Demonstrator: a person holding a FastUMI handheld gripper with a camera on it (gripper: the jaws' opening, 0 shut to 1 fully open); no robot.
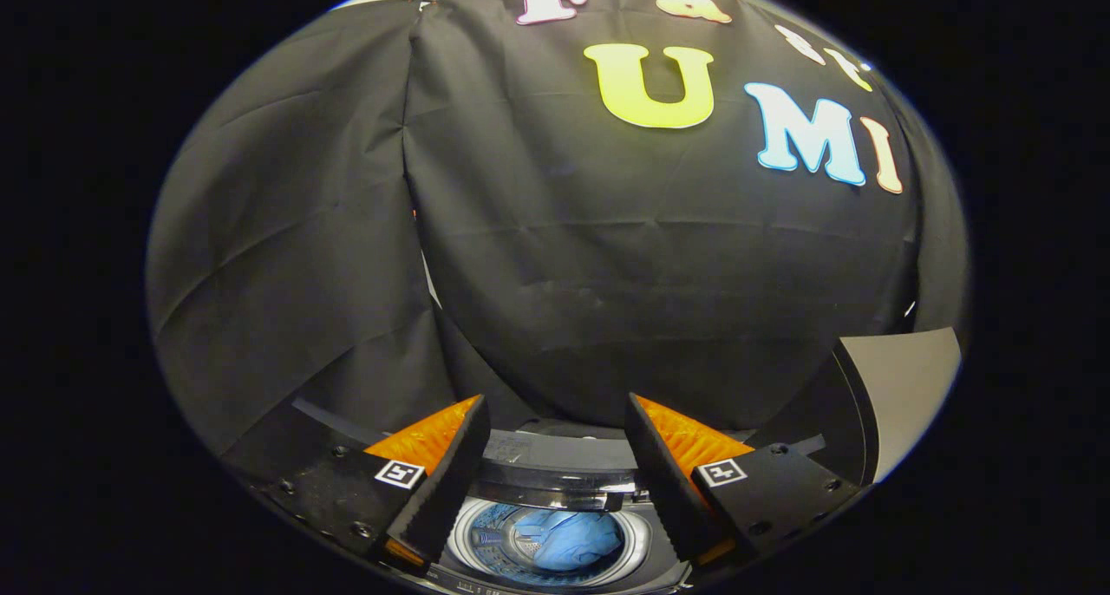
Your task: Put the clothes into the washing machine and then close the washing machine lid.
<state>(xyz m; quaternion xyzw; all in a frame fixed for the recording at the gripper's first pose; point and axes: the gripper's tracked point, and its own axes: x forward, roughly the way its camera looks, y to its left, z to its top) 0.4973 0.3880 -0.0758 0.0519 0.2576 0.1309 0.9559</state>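
Blue clothes (568, 539) lie inside the drum of the washing machine (555, 478), below and between the fingers. Lid (555, 449) raised — seen edge-on behind the drum opening. Gripper (555, 430) above the opening, fingers spread wide, holding nothing — black cloth wall (607, 274) beyond.

No legible text or labels.

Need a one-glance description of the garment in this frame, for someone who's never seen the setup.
Start at the washing machine below the black cloth wall; its round drum opens upward between the open gripper fingers. The blue garment lies crumpled inside that drum. It is the only soft, blue thing there, set against the drum's pale ring.
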